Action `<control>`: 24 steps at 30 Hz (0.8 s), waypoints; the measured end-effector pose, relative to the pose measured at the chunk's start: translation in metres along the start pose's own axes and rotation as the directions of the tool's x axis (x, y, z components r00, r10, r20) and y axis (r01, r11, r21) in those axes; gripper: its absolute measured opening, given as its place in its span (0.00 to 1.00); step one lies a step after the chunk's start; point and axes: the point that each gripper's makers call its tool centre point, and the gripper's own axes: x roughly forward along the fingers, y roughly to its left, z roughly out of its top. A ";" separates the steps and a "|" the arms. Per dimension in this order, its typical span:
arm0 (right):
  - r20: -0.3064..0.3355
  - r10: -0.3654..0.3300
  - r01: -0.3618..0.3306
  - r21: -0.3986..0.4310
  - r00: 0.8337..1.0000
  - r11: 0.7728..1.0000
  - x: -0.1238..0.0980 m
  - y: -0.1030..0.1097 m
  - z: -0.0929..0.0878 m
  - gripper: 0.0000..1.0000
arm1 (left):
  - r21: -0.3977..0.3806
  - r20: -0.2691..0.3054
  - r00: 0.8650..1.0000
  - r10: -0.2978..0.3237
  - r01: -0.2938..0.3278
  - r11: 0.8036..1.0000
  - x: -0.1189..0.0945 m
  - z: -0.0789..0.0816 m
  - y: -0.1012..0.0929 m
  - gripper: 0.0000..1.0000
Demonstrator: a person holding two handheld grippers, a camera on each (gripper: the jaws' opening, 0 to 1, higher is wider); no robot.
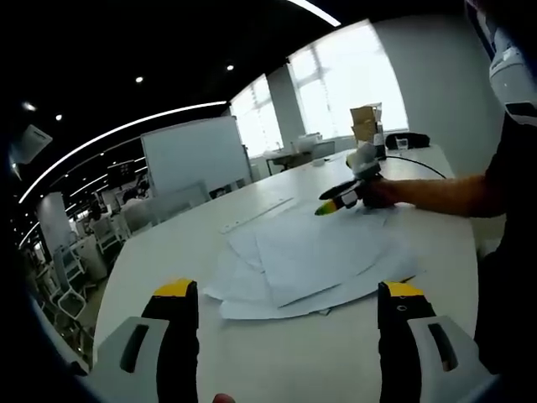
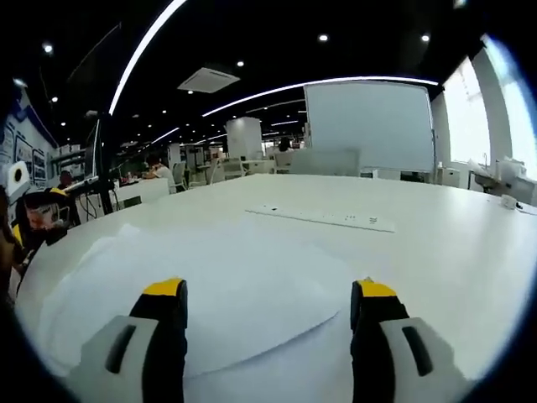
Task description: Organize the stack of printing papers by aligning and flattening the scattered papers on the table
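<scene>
1. Two claws stood wide, holding nothing: left claw, right claw.
2. Scattered papers lay loosely fanned on the white worktop, just beyond both.

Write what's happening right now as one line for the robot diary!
papers: scattered, overlapping on table | left gripper: open, short of papers | right gripper: open, over papers | aligning: not done
</scene>
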 end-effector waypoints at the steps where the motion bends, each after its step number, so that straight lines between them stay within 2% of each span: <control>1: -0.006 0.001 -0.001 0.002 1.000 1.000 0.001 -0.001 -0.002 0.77 | 0.002 0.001 1.000 -0.001 0.001 1.000 0.001 0.001 0.000 0.91; 7: -0.042 -0.001 0.000 -0.013 0.999 1.000 0.004 0.000 -0.010 0.77 | 0.009 0.006 1.000 -0.008 0.008 1.000 0.003 0.004 -0.004 0.91; 9: -0.109 -0.029 0.026 -0.029 0.994 0.999 0.004 -0.002 -0.023 0.75 | 0.009 0.001 1.000 -0.009 0.009 1.000 0.003 0.002 -0.005 0.90; 11: -0.086 -0.021 0.015 -0.069 0.996 0.997 0.008 0.000 -0.019 0.75 | 0.010 -0.005 1.000 -0.011 0.011 1.000 0.004 0.000 -0.006 0.90; 24: -0.069 -0.023 0.018 -0.071 0.997 0.997 0.004 0.007 -0.021 0.75 | 0.008 -0.009 1.000 -0.023 0.023 1.000 0.008 -0.002 -0.012 0.90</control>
